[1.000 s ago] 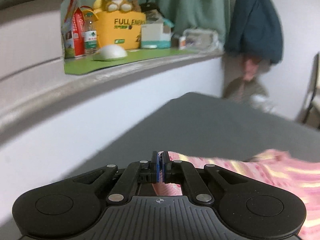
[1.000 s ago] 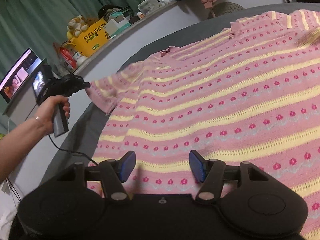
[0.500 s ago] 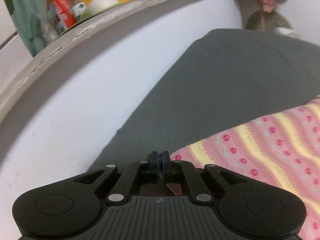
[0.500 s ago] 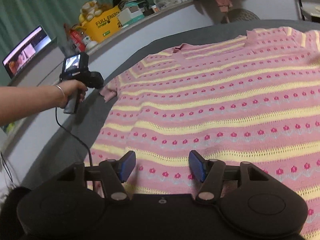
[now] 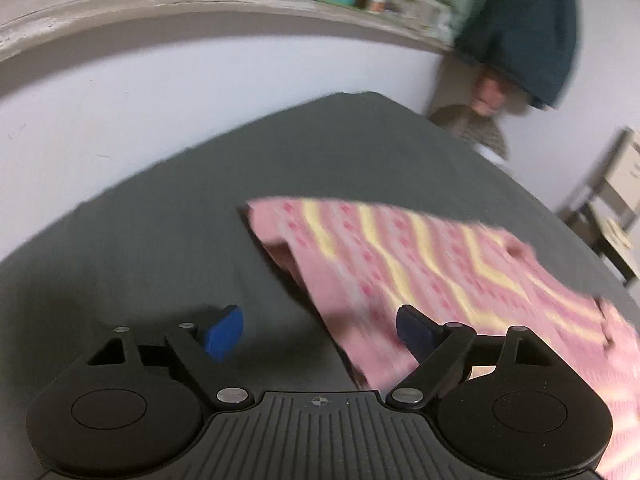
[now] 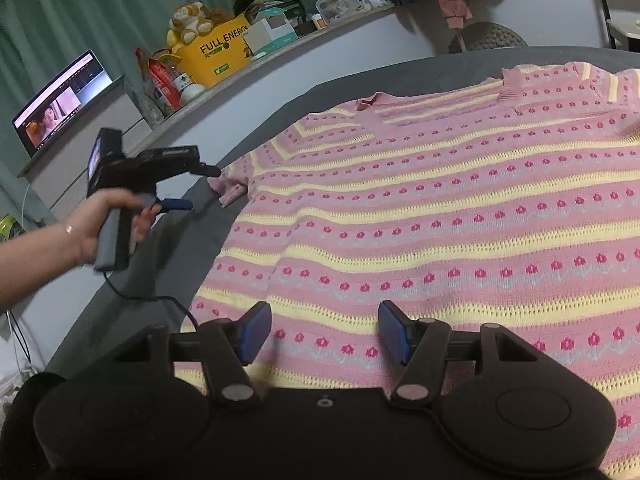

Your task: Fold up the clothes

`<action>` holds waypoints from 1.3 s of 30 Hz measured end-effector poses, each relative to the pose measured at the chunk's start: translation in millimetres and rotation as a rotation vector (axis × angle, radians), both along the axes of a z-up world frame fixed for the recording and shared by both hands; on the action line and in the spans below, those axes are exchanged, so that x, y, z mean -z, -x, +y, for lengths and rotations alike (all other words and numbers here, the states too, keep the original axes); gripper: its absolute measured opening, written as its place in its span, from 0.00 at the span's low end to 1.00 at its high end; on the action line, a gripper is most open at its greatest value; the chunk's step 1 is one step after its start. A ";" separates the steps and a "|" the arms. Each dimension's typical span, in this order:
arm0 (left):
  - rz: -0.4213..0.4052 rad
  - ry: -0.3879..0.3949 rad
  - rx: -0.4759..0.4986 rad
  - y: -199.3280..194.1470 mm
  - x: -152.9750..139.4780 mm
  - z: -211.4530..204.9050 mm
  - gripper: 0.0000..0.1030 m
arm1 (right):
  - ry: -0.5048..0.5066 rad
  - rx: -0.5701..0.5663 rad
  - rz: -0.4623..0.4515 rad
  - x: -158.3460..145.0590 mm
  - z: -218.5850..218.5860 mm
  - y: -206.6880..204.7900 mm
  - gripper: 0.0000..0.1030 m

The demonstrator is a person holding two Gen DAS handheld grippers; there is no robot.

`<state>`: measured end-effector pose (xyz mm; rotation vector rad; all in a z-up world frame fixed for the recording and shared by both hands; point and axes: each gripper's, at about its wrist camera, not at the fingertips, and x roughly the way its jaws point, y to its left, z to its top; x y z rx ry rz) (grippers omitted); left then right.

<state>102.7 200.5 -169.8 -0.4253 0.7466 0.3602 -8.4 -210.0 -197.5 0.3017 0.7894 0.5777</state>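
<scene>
Lying flat on the dark grey bed surface (image 6: 168,256) is one pink knit sweater (image 6: 440,216) with yellow stripes and rows of small red flower motifs; it fills most of the right wrist view, with its collar (image 6: 516,84) toward the far edge. One short sleeve (image 6: 232,188) rests at the sweater's left side, its cuff on the grey surface.

Two grippers are in use. The left gripper (image 5: 320,330) has just been opening: its two blue-padded fingers (image 5: 224,332) now stand wide apart with nothing pressed between them. In the left wrist view the sleeve edge (image 5: 360,280) lies just ahead of and between the fingers, blurred. In the right wrist view the person's left hand (image 6: 104,220) grips the handle of this tool, whose tips sit just beside the sleeve cuff, apart from it.

The right gripper (image 6: 324,332) hovers over the sweater's lower hem area. Its two blue pads (image 6: 256,332) are spread partway apart, with no fabric clamped.

On the ledge (image 6: 280,56) behind the bed stand one yellow box (image 6: 216,56) with one plush toy (image 6: 188,20) on top, and one open laptop (image 6: 60,100) sits farther left.
</scene>
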 end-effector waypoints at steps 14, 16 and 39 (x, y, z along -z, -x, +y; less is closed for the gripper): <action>0.110 -0.413 0.284 -7.5 -1.2 -68.8 0.02 | 0.022 -0.016 -0.002 -0.4 4.0 3.2 0.57; 0.131 -0.406 0.260 -1.2 -7.4 -56.4 0.01 | 0.020 -0.020 -0.003 -2.6 4.2 4.1 0.57; 0.072 -0.277 0.184 136.4 -102.1 18.8 0.74 | 0.220 -0.482 -0.126 -53.6 99.9 93.4 0.61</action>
